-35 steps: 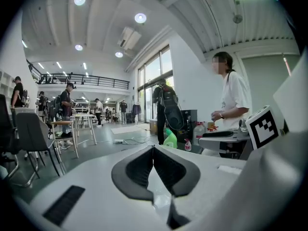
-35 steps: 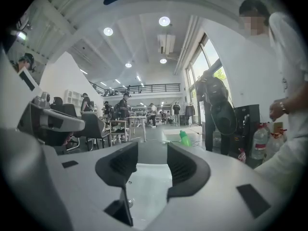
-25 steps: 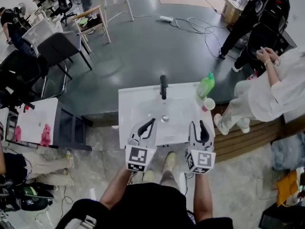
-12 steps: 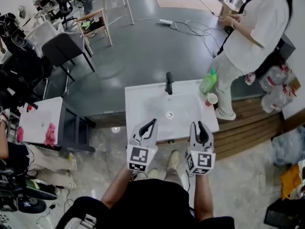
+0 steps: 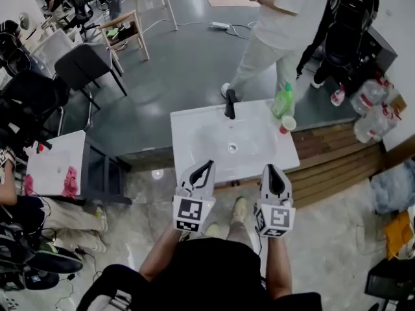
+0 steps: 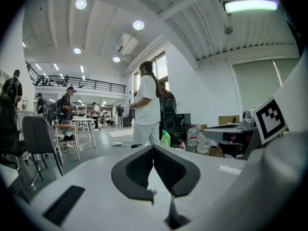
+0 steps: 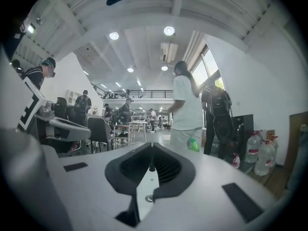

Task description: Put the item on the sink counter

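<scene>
The white sink counter [image 5: 194, 138] stands ahead of me, with a black faucet [image 5: 229, 103] at its back edge and a drain [image 5: 232, 148] in the basin. On its back right corner are a green bottle [image 5: 281, 100] and a small cup [image 5: 288, 124]. My left gripper [image 5: 207, 165] and right gripper [image 5: 271, 169] hover side by side at the counter's near edge, apart from it. Both are shut and hold nothing. The left gripper [image 6: 153, 148] and right gripper [image 7: 150, 147] show their pads meeting with nothing between them. The green bottle [image 7: 193, 144] shows far ahead.
A person in white [image 5: 272, 24] stands just behind the counter. A black backpack [image 5: 347, 24] and water bottles [image 5: 371, 105] are at the right. A wooden platform [image 5: 343, 154] flanks the counter. Chairs [image 5: 78, 63] and a low white table [image 5: 48, 164] stand at the left.
The right gripper's jaws have closed. The person in white walked from the counter's right side to behind it. Both grippers stayed near the counter's front edge.
</scene>
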`<state>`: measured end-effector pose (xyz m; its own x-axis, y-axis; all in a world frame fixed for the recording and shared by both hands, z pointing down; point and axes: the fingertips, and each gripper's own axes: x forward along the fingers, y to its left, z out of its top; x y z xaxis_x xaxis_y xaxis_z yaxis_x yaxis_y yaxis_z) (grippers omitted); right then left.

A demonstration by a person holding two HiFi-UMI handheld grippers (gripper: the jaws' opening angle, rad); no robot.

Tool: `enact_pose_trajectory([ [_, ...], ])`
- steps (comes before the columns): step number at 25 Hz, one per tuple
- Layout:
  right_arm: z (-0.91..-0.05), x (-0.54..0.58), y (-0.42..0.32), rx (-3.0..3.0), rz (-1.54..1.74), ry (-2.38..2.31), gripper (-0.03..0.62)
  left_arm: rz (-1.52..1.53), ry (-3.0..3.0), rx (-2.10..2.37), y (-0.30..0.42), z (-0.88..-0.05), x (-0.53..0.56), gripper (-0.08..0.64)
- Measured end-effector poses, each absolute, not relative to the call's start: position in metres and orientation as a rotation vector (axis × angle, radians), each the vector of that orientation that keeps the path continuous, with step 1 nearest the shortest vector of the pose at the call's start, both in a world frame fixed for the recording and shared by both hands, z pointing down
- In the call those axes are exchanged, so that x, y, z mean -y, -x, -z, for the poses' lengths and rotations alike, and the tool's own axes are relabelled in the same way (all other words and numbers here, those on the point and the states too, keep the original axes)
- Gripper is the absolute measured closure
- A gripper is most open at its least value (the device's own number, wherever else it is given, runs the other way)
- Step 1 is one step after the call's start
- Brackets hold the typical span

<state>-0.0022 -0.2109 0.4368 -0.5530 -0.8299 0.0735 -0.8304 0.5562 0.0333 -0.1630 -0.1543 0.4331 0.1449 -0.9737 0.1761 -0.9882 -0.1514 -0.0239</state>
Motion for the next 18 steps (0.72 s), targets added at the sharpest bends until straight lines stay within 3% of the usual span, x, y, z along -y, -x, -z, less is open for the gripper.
enact_pose_trajectory([
  [18,-0.4418,0.2052,-0.0036,2.663,-0.026,-1.437,0.594,-0.228,-2.318,1.96,0.1571,-0.4346,0.155,0.557],
])
